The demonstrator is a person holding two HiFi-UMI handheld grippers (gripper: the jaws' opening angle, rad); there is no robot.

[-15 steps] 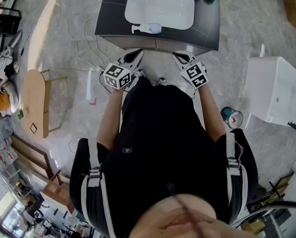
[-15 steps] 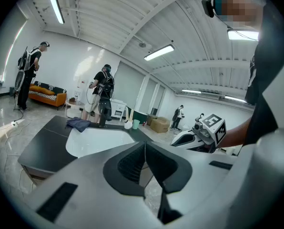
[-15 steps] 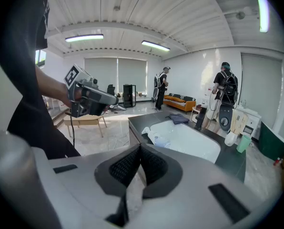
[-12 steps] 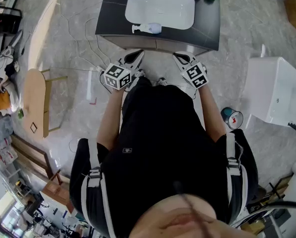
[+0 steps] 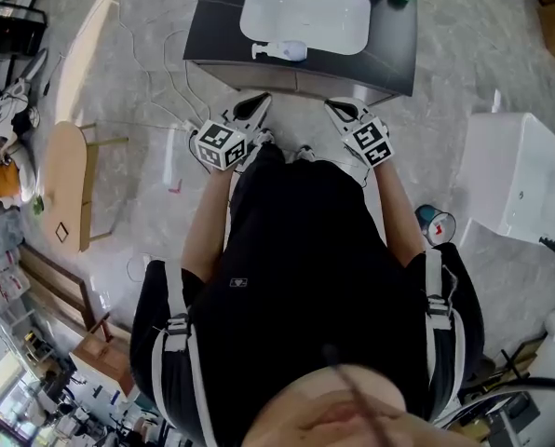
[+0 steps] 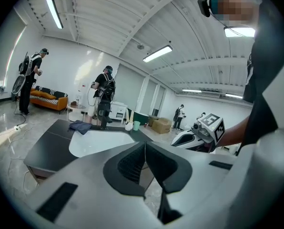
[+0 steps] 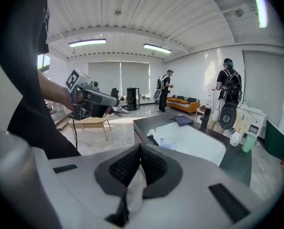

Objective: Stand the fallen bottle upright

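White bottle (image 5: 285,51) lies flat, pump end pointing left.

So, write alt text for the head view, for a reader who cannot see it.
Seen from above, a person in black holds the left gripper and right gripper side by side just short of a dark counter. A white bottle lies on its side there, by the near rim of a white basin.

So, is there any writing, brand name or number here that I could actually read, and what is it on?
No readable text anywhere.
The shirt logo: too small to read.
The bottle: no legible label.
The cubes on the left gripper and right gripper: black-and-white squares, no words.
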